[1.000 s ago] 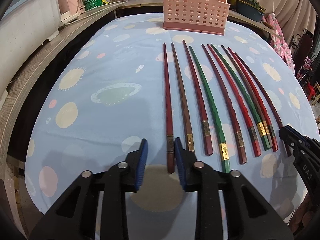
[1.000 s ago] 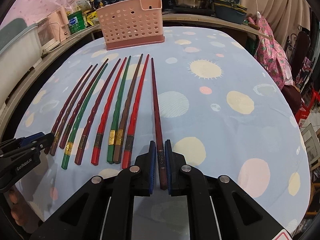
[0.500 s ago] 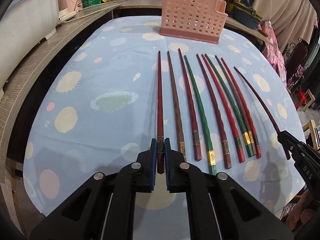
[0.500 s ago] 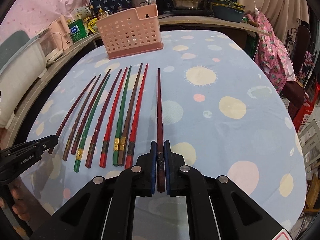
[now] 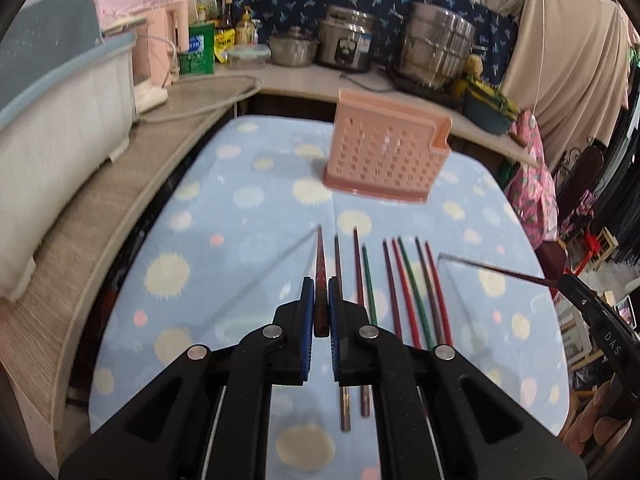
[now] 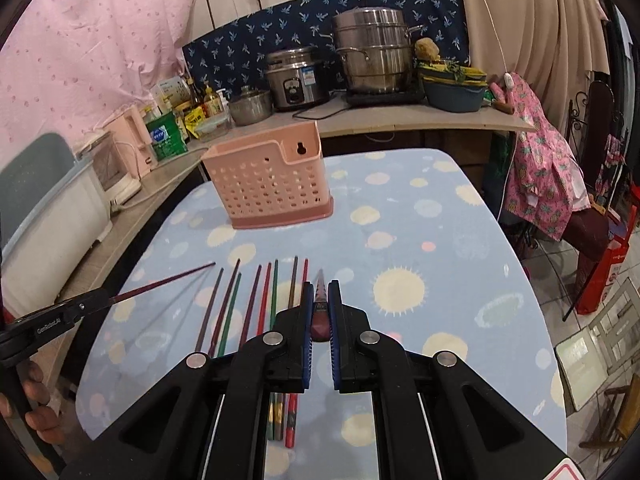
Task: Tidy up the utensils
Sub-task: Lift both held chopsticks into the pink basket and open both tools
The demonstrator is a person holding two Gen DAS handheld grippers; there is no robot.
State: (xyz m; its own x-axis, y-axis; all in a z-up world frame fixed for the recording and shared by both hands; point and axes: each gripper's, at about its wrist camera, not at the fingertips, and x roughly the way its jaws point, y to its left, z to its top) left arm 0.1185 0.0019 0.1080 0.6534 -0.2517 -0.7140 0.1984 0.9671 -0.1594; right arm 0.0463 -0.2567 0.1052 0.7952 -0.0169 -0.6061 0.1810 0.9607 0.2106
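My left gripper (image 5: 319, 292) is shut on a dark red chopstick (image 5: 320, 264) and holds it in the air, tip pointing forward. My right gripper (image 6: 320, 296) is shut on another dark red chopstick (image 6: 320, 286), also raised. Each held chopstick shows in the other view (image 5: 496, 270) (image 6: 160, 282). Several red, green and brown chopsticks (image 5: 400, 280) (image 6: 248, 304) lie in a row on the blue spotted tablecloth below. A pink perforated utensil holder (image 5: 384, 156) (image 6: 268, 180) stands upright at the far end of the table.
A wooden counter (image 5: 120, 184) with a white tub (image 5: 52, 128) runs along the left. Pots, a rice cooker (image 6: 296, 80) and bottles stand on the back counter. A chair with pink cloth (image 6: 548, 184) is at the right of the table.
The left gripper closed on the leftmost chopstick. Both grippers have lifted their chopsticks off the cloth and risen well above the table, now tilted up toward the holder.
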